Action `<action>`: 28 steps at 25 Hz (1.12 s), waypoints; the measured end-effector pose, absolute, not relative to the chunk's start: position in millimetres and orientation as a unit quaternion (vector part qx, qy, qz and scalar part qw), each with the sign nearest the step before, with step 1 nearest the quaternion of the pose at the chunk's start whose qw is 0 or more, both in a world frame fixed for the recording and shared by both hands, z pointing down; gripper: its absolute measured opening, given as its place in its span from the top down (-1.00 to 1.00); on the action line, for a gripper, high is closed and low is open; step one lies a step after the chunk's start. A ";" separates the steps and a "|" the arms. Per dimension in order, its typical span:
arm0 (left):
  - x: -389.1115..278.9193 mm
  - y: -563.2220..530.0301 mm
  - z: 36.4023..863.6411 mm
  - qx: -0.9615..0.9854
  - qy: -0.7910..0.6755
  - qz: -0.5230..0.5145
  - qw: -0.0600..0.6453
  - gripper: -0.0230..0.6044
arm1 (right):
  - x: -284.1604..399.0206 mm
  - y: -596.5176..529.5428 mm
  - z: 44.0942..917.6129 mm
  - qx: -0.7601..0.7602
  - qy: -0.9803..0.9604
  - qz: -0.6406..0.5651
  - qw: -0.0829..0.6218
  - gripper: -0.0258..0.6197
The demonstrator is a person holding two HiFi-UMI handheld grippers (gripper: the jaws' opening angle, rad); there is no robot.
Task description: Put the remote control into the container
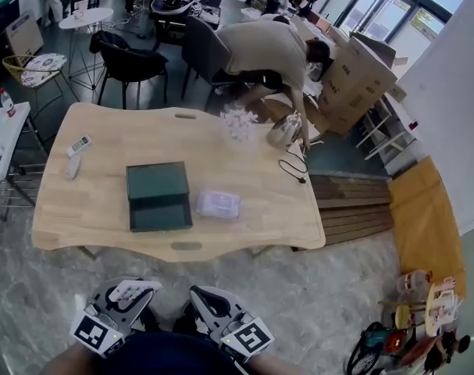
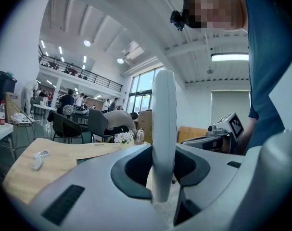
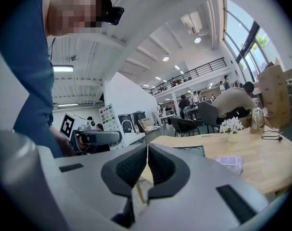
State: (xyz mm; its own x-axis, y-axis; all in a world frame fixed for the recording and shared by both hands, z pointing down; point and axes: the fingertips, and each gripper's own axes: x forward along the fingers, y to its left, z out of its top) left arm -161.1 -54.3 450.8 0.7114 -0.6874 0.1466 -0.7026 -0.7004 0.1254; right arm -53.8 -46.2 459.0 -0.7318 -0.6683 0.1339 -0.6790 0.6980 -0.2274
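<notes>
The left tool [image 1: 133,292] grips a white remote control [image 2: 163,124] upright, short of the surface's [image 1: 104,213] near edge. The right tool [image 3: 146,160] beside it is pinched closed, empty. A dark green container [image 1: 158,196] sits near that edge, and another remote [image 1: 79,144] lies by the left edge.

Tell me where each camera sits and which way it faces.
Head view: on the person's head, looking steeply down at the table and green container; left gripper and right gripper at bottom.
Left gripper view: on that gripper, facing across the table; fingers clamp a white remote; blue sleeve at right.
Right gripper view: on that gripper, facing the table; fingers shut, empty.
Shared: each gripper view shows the other gripper.
</notes>
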 end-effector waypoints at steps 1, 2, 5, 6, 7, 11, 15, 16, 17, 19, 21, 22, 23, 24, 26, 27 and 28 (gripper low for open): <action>-159.1 -60.2 453.2 0.918 -0.384 0.047 0.086 0.18 | -48.2 -50.7 459.1 0.363 -0.922 0.131 0.020 0.86; -156.3 -65.9 455.9 0.915 -0.391 0.052 0.087 0.18 | -42.6 -54.8 459.5 0.359 -0.924 0.132 0.019 0.86; -142.8 -82.8 463.1 0.909 -0.402 0.073 0.086 0.18 | -23.6 -65.8 461.9 0.351 -0.926 0.141 0.014 0.86; -137.4 -88.9 465.7 0.907 -0.405 0.083 0.084 0.18 | -16.7 -70.1 462.5 0.348 -0.927 0.142 0.012 0.86; -132.3 -95.2 469.2 0.904 -0.407 0.096 0.086 0.18 | -10.0 -74.7 463.1 0.345 -0.928 0.142 0.009 0.86; -119.3 -126.2 490.1 0.892 -0.422 0.128 0.094 0.18 | 15.4 -93.0 468.1 0.336 -0.930 0.150 0.000 0.86; -115.1 -156.7 508.7 0.880 -0.432 0.173 0.096 0.18 | 36.7 -108.4 476.3 0.332 -0.930 0.157 -0.004 0.87; -114.3 -163.3 512.9 0.878 -0.431 0.185 0.099 0.18 | 41.3 -110.8 477.4 0.333 -0.929 0.160 -0.005 0.86; -113.7 -169.4 517.3 0.876 -0.429 0.197 0.102 0.18 | 45.0 -112.6 478.3 0.334 -0.928 0.162 -0.004 0.87; -113.4 -180.7 528.2 0.874 -0.417 0.226 0.108 0.18 | 49.2 -115.2 480.0 0.337 -0.927 0.165 -0.002 0.86; -113.6 -193.1 542.3 0.873 -0.397 0.262 0.107 0.18 | 51.1 -118.7 481.7 0.344 -0.924 0.167 0.001 0.86; -113.9 -200.3 550.2 0.872 -0.385 0.282 0.105 0.18 | 51.9 -121.2 482.2 0.349 -0.922 0.167 0.002 0.86; -114.5 -208.1 558.5 0.872 -0.372 0.302 0.102 0.18 | 52.5 -124.0 482.6 0.355 -0.920 0.167 0.003 0.86; -115.7 -216.2 567.3 0.870 -0.359 0.322 0.100 0.18 | 53.1 -126.6 482.9 0.363 -0.917 0.168 0.003 0.86; -119.0 -231.9 586.1 0.865 -0.331 0.365 0.091 0.18 | 54.1 -130.9 483.7 0.380 -0.909 0.170 0.004 0.86; -120.2 -239.3 595.9 0.862 -0.316 0.387 0.085 0.18 | 55.1 -132.7 484.5 0.389 -0.905 0.171 0.006 0.86; -120.4 -246.2 605.4 0.859 -0.299 0.408 0.079 0.18 | 56.2 -134.3 485.6 0.398 -0.901 0.173 0.010 0.86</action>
State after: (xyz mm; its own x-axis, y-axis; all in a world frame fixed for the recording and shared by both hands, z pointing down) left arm -120.4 -246.2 605.4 0.4875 -0.4500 0.7483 -0.5784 -0.8084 -0.1093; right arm 56.2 -134.3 485.6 -0.6827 -0.7139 0.1556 -0.7208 0.6233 -0.3033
